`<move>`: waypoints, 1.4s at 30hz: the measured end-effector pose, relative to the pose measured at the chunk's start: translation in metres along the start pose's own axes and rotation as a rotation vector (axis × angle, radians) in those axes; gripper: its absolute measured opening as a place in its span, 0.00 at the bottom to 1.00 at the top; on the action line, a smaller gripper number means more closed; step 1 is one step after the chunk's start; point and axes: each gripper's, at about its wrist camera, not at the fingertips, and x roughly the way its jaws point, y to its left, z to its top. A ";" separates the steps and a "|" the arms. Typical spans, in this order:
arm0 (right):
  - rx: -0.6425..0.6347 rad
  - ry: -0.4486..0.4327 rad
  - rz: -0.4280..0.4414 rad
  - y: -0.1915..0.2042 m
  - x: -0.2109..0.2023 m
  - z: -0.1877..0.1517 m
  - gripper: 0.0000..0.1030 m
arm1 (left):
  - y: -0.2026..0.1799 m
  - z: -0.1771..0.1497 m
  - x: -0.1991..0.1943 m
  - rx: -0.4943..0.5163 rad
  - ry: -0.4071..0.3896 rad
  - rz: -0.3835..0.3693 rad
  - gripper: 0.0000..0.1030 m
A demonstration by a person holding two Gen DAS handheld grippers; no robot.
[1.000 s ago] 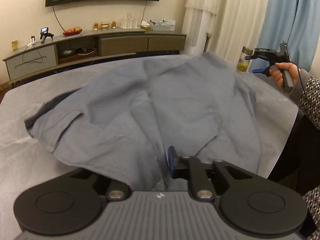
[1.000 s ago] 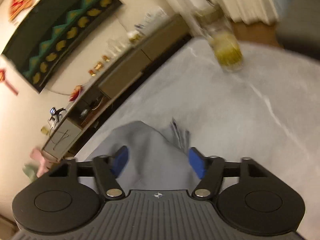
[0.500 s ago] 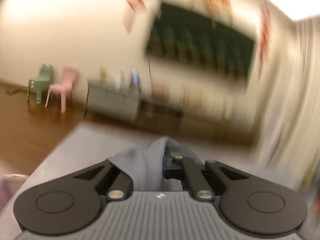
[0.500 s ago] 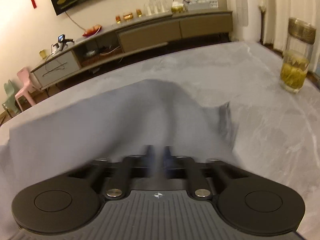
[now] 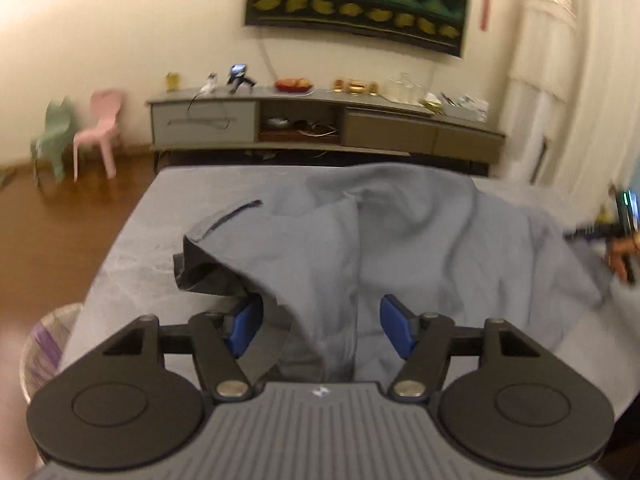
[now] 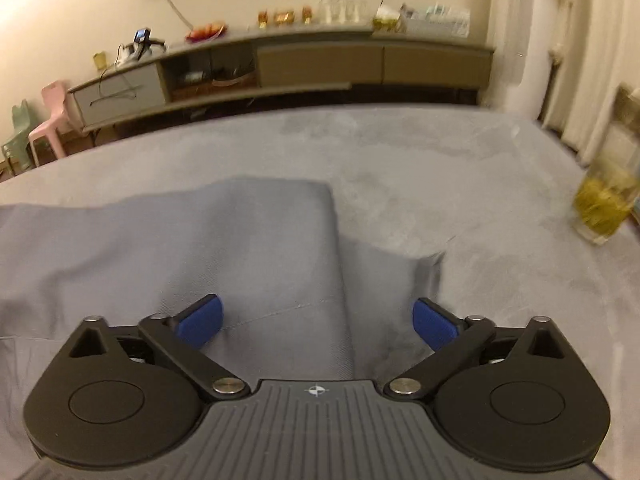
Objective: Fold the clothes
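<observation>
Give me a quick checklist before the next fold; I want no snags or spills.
1. Left gripper free of cloth: ok; jaws just opened, pads apart, fabric lies between them unpinched.
2. Right gripper free of cloth: ok; jaws just opened, cloth below, not clamped.
3. Grey garment flat: not ok; rumpled, one edge lifted at the left.
4. Glass of yellow drink clear of the garment: ok; it stands apart on the grey table.
5. Garment fully on the table: cannot tell; near edges are hidden.

Garment [image 6: 240, 240] lies on table [image 6: 460, 168], glass [image 6: 600, 208] at its right edge
</observation>
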 end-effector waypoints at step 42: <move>-0.136 -0.118 -0.113 -0.041 -0.023 0.003 0.02 | 0.008 0.009 -0.020 -0.051 -0.150 0.250 0.04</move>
